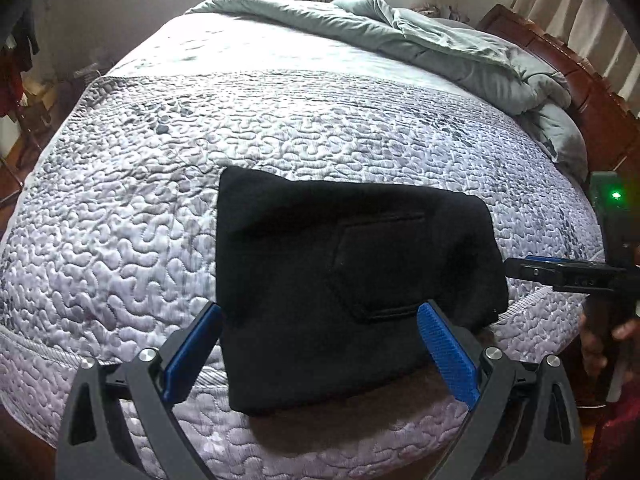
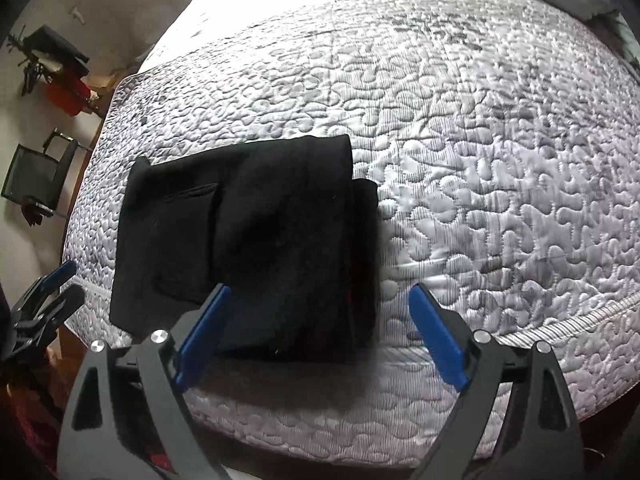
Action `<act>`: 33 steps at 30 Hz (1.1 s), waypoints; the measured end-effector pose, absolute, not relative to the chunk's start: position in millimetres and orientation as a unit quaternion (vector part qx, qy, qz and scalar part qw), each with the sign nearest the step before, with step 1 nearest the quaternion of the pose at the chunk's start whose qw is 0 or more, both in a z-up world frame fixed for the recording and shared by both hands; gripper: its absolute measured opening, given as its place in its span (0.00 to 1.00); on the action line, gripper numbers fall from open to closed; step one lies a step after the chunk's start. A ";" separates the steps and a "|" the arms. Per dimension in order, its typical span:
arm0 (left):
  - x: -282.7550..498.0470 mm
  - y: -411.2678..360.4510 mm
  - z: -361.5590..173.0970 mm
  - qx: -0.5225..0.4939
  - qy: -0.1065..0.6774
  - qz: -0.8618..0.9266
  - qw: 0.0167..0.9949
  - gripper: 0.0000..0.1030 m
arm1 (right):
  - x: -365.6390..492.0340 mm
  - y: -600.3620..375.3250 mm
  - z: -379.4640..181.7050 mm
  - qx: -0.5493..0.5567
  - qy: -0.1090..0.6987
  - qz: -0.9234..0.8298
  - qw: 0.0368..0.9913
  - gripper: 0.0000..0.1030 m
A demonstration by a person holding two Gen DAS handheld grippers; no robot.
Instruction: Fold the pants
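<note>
Blue fingers of both grippers stand spread wide, pinching nothing — left gripper and right gripper hang over the folded black pants, which lie at the bed's near edge.

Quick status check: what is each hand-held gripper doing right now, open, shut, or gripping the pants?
Left hand-held gripper: open, holding nothing, above the folded black pants.
Right hand-held gripper: open, holding nothing, pants lie below.
</note>
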State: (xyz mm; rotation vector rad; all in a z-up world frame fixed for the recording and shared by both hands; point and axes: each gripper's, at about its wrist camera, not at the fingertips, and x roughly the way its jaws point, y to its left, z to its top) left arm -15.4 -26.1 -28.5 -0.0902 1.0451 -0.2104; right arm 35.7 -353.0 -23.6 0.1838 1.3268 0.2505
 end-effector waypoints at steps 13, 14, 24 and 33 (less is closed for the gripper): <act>7.0 -10.9 -58.3 -0.029 0.513 -0.099 0.852 0.96 | 57.5 -350.7 -77.2 0.113 0.643 0.132 0.746 0.91; 9.4 -10.1 -62.3 -0.029 0.516 -0.100 0.850 0.96 | 58.9 -351.8 -81.0 0.118 0.645 0.135 0.743 0.93; 27.1 -9.1 -95.5 -0.024 0.541 -0.110 0.833 0.96 | 61.0 -357.5 -93.2 0.141 0.640 0.164 0.737 0.98; 41.7 4.5 -116.8 -0.070 0.568 -0.147 0.807 0.97 | 60.4 -330.6 -90.1 0.122 0.639 0.211 0.730 0.98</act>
